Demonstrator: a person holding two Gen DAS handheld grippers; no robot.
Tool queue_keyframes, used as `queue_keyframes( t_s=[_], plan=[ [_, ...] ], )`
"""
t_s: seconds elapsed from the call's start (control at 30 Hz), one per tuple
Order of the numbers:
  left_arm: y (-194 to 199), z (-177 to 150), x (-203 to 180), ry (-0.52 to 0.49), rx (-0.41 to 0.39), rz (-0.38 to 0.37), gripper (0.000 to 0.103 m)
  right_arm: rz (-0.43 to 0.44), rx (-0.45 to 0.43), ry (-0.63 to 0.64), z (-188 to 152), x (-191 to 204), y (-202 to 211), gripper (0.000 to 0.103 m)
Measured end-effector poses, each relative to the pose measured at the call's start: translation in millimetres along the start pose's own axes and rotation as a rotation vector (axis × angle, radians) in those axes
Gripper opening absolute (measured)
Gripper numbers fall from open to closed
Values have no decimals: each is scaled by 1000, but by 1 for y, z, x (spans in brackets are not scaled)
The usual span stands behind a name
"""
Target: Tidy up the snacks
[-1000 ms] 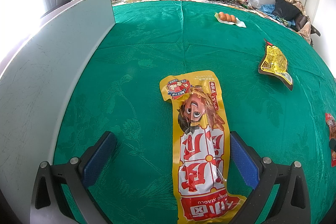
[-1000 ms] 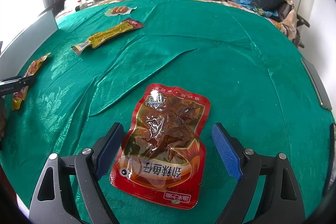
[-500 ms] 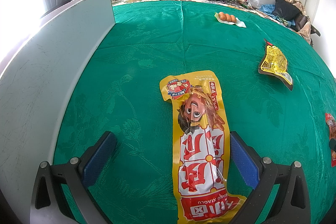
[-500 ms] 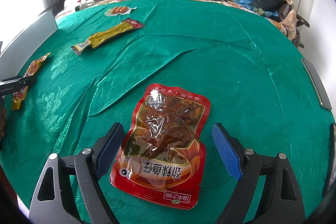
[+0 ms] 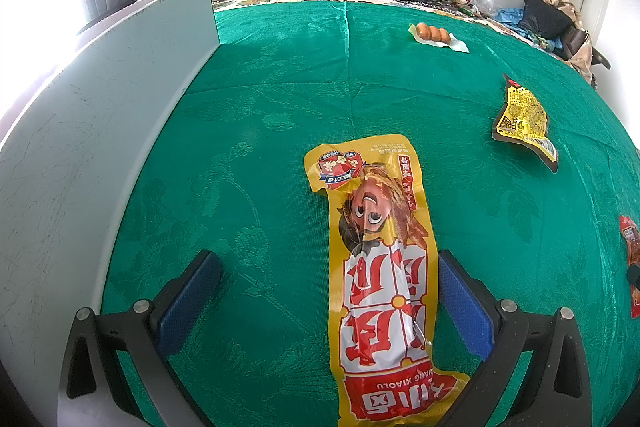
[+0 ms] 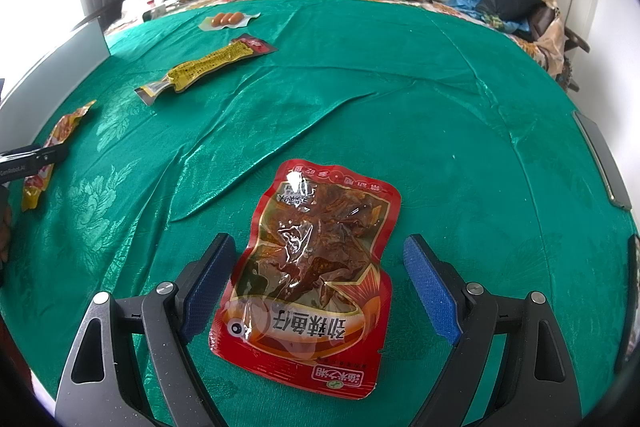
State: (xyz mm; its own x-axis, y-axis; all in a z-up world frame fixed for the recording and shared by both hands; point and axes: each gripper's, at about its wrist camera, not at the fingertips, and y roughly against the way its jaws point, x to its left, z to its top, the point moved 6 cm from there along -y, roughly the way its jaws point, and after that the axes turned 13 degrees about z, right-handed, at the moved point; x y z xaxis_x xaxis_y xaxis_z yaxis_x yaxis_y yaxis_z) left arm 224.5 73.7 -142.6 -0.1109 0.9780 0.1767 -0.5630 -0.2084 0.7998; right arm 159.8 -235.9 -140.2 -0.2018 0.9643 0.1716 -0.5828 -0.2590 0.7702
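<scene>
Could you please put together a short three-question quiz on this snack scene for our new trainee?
1. True or false: the right gripper is shut on the red fish snack pouch.
2. Which packet lies between the fingers of the left gripper? A) the long yellow cartoon packet B) the sausage packet C) the red pouch
3. What covers the surface under the snacks?

Key:
1. False: both jaws stand open beside the pouch, which lies flat.
2. A
3. A green patterned cloth.
</scene>
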Motion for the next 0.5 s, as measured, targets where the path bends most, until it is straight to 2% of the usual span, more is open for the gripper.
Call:
queue_keyframes(
  t_s=[0.5],
  plan=[
    [0,0,0,0,0,0,103,0,0,0,0,0,0,88]
  ],
)
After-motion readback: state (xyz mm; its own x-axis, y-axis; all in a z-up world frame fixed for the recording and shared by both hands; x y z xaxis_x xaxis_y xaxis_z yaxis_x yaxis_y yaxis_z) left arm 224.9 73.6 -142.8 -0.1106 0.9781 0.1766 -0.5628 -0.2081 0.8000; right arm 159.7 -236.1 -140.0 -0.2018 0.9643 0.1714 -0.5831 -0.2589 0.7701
